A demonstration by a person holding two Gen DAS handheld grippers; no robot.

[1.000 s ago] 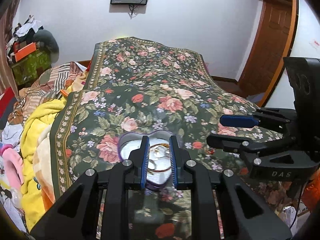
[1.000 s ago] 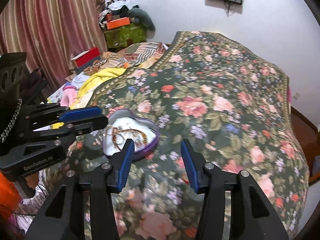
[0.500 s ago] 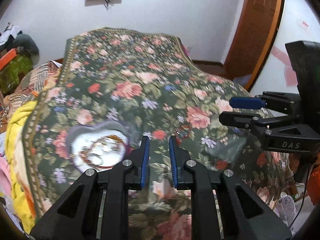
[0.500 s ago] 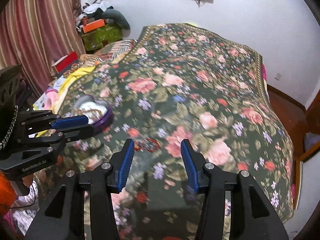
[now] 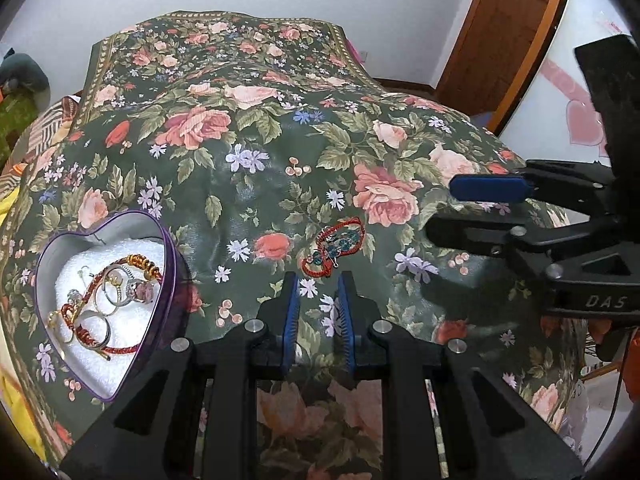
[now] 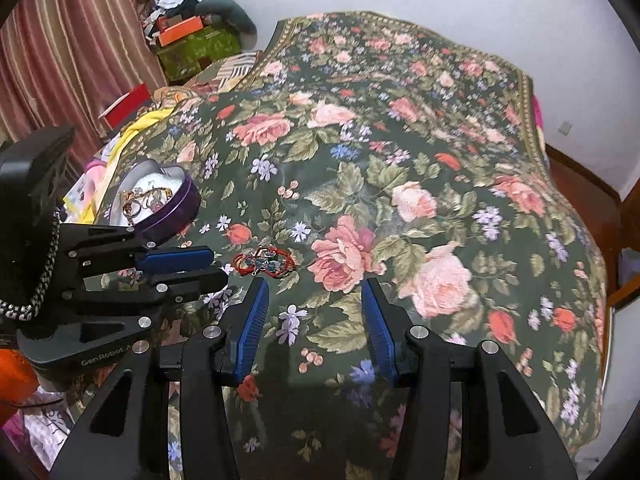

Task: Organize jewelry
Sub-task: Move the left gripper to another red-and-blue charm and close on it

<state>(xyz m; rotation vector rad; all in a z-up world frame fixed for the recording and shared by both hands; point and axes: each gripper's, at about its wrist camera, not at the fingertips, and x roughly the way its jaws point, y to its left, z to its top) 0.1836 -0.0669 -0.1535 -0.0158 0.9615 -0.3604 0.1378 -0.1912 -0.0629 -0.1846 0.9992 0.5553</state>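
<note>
Left wrist view: the left hand-held gripper point(image 5: 316, 312) has swung off the purple heart-shaped tin point(image 5: 170, 248), which filled the space between its fingers a second ago and now lies at nine o'clock. The tin sits on the dark green floral bedspread point(image 5: 248, 120), lined with white padding and holding rings and a red-and-gold beaded bracelet. Straight ahead at twelve o'clock, just beyond the blue fingertips, lies the red cord bracelet with teal beads point(image 5: 334, 250), loose on the bedspread. The jaws are narrowly parted, as they were a second ago, with nothing between them. I judge that one drop into the tin is finished and this bracelet is the next piece to collect. The right hand-held gripper point(image 5: 460, 210) reaches in from three o'clock, its two fingers a little apart and empty.

Right wrist view: half a second ago the picture was blurred by motion; now it is sharp. The right hand-held gripper point(image 6: 314, 320) hangs over the bedspread point(image 6: 440, 120) with its jaws wide apart, as wide as before, gripping nothing. The red bracelet point(image 6: 266, 261) sits at eleven o'clock, just past the left fingertip rather than between the two. The left hand-held gripper point(image 6: 212, 266) comes in from nine o'clock, its tips near the bracelet. The heart-shaped tin point(image 6: 180, 206) lies farther off at ten o'clock.
</note>
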